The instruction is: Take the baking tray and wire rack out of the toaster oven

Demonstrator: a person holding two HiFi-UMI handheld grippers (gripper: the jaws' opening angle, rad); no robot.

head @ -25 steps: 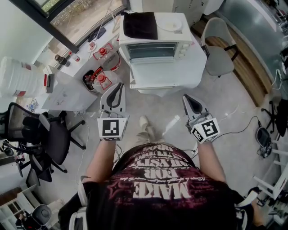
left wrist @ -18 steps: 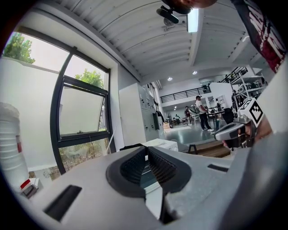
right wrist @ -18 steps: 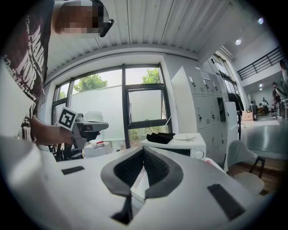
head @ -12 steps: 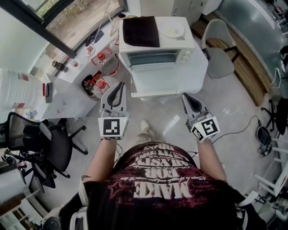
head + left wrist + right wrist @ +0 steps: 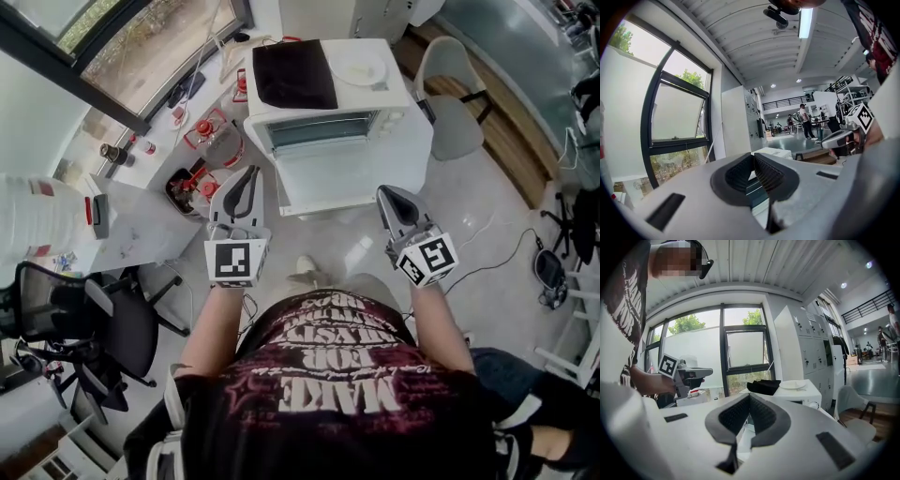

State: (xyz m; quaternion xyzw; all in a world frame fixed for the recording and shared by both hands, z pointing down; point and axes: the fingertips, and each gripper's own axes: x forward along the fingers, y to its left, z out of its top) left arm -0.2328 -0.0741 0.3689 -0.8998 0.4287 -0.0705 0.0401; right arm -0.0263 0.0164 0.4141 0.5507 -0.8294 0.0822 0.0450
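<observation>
A white toaster oven point(image 5: 328, 103) stands on a white stand point(image 5: 356, 178) ahead of me, its glass front point(image 5: 319, 131) facing me. A black cloth point(image 5: 294, 75) and a white plate point(image 5: 361, 67) lie on top of it. I cannot make out the baking tray or the wire rack behind the glass. My left gripper point(image 5: 247, 178) and right gripper point(image 5: 388, 195) are held level in front of the stand, short of the oven, both shut and empty. The right gripper view shows the oven point(image 5: 806, 394) just past the shut jaws; the left gripper view shows it point(image 5: 774, 152) too.
A white chair point(image 5: 455, 103) stands right of the oven. Red-capped containers point(image 5: 202, 155) sit on the floor to its left, beside a white table point(image 5: 131, 211). A black office chair point(image 5: 84, 314) is at the near left. Cables point(image 5: 506, 258) run over the floor on the right.
The oven and its stand have come nearer in the head view as the person and both grippers moved forward towards them. The jaws have stayed together.
</observation>
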